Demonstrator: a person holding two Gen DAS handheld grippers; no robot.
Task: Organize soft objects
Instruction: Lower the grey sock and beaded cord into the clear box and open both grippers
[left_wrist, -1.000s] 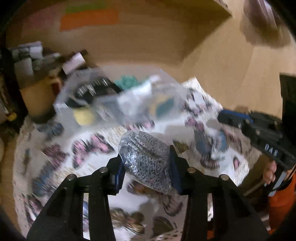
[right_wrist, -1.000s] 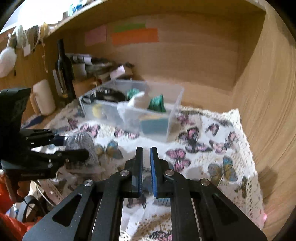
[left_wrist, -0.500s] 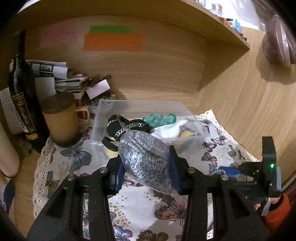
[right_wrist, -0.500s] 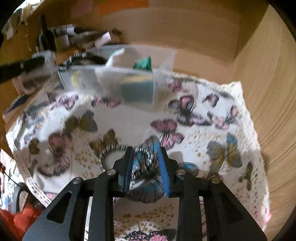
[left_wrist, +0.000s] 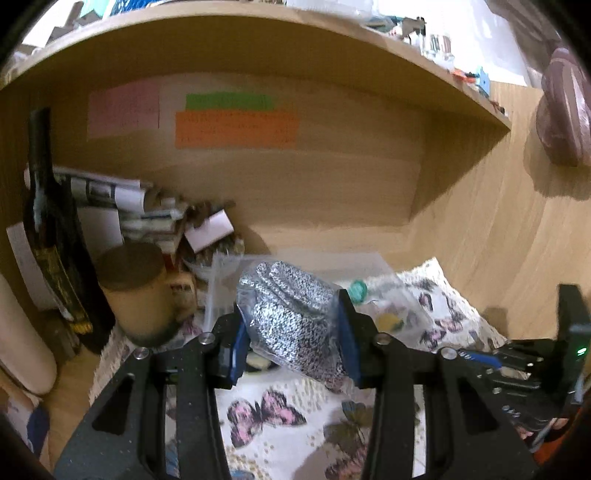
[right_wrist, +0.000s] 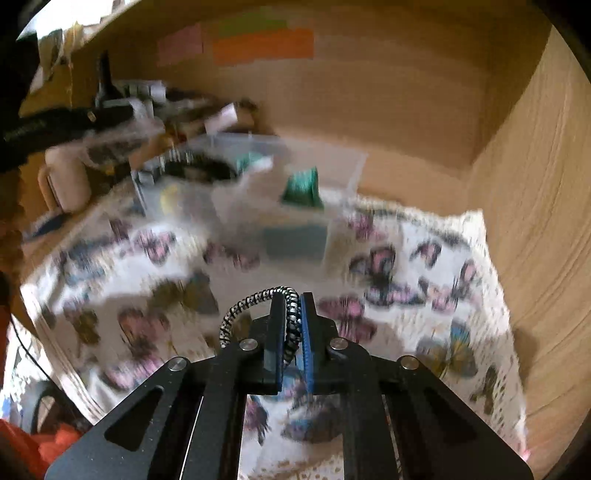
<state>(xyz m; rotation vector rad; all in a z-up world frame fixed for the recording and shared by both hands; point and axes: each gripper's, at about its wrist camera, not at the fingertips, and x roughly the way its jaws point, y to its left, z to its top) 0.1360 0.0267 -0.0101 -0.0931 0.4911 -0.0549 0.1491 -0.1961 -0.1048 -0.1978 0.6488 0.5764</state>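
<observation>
A wooden shelf (left_wrist: 258, 40) curves over the alcove. Pink, green and orange notes (left_wrist: 236, 127) stick to its wooden back wall (left_wrist: 332, 177). A butterfly-print cloth (right_wrist: 424, 280) covers the desk.

The left claw (left_wrist: 291, 334) is matte black plastic with a faint speckle. Two angular arms, each with a slot-shaped cutout, end in blue rubber-faced pads (left_wrist: 236, 347). Round silver screws (left_wrist: 206, 338) sit on the arms just behind the pads. The right claw (right_wrist: 292, 332) has the same black frame, with blue pads (right_wrist: 306, 332) and four silver screws (right_wrist: 248, 344) in a row behind them. Seen from the left wrist camera, the right claw's black body shows a small green light (left_wrist: 582, 350) and a blue strip beside it. Orange fabric (right_wrist: 55, 443), possibly a sleeve, shows below and left of the right claw.
</observation>
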